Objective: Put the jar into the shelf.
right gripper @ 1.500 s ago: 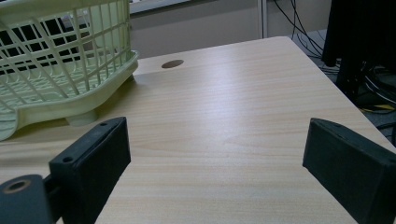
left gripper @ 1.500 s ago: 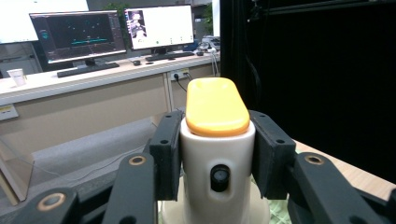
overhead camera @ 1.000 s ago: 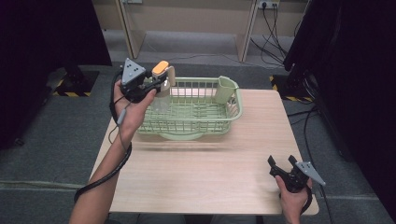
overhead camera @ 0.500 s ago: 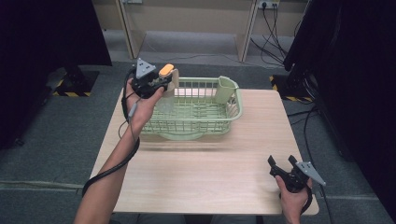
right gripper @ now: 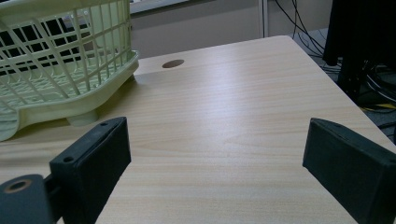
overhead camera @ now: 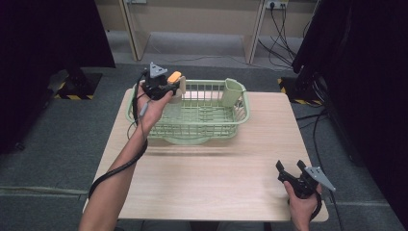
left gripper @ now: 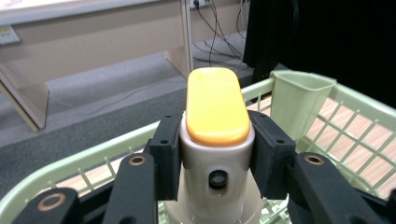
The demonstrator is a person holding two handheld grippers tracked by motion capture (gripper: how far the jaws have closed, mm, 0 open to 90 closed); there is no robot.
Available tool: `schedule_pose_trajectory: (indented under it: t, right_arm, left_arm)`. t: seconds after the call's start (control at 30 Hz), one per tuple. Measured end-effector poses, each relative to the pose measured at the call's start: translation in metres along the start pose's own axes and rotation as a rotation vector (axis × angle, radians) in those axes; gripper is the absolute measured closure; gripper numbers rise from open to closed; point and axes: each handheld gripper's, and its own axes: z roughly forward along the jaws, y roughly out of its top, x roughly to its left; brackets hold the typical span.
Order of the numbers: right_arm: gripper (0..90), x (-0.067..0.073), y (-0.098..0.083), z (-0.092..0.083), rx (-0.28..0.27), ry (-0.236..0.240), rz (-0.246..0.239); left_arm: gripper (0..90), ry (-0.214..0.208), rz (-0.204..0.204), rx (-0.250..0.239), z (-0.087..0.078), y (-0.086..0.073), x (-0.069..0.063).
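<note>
My left gripper (overhead camera: pixel 174 88) (left gripper: pixel 217 144) is shut on a beige bottle (left gripper: pixel 215 179) with an orange-yellow lid (overhead camera: pixel 174 76) (left gripper: pixel 216 106). It holds the bottle just over the left end of the pale green dish basket (overhead camera: pixel 240 118) (left gripper: pixel 93 156). Both black pads press on the bottle's neck under the lid. My right gripper (overhead camera: pixel 292 169) (right gripper: pixel 219 163) rests near the table's front right corner, open, with bare wood between its jaws.
A green cutlery cup (overhead camera: pixel 233 91) (left gripper: pixel 296 105) stands in the basket's far right corner. The basket (right gripper: pixel 65 60) sits at the back of the wooden table (overhead camera: pixel 211 173). A round cable hole (right gripper: pixel 173 63) lies beside it. Cables and dark stands surround the table.
My left hand has carried the bottle rightward and down, from outside the basket's left rim to over its left end. The right gripper has stayed put.
</note>
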Motion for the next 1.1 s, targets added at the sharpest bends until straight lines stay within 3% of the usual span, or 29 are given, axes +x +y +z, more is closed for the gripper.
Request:
schedule_pose_trajectory:
  t: [0.57,1.1]
  right_arm:
    - [7.8,0.0,0.0,0.0,0.0,0.0,0.001]
    - [7.8,0.0,0.0,0.0,-0.001,0.001,-0.001]
  left_arm:
    - [57.8,0.014,-0.003,0.164,0.026,-0.013,0.007]
    - [57.8,0.023,-0.026,0.242,0.04,-0.022,0.015]
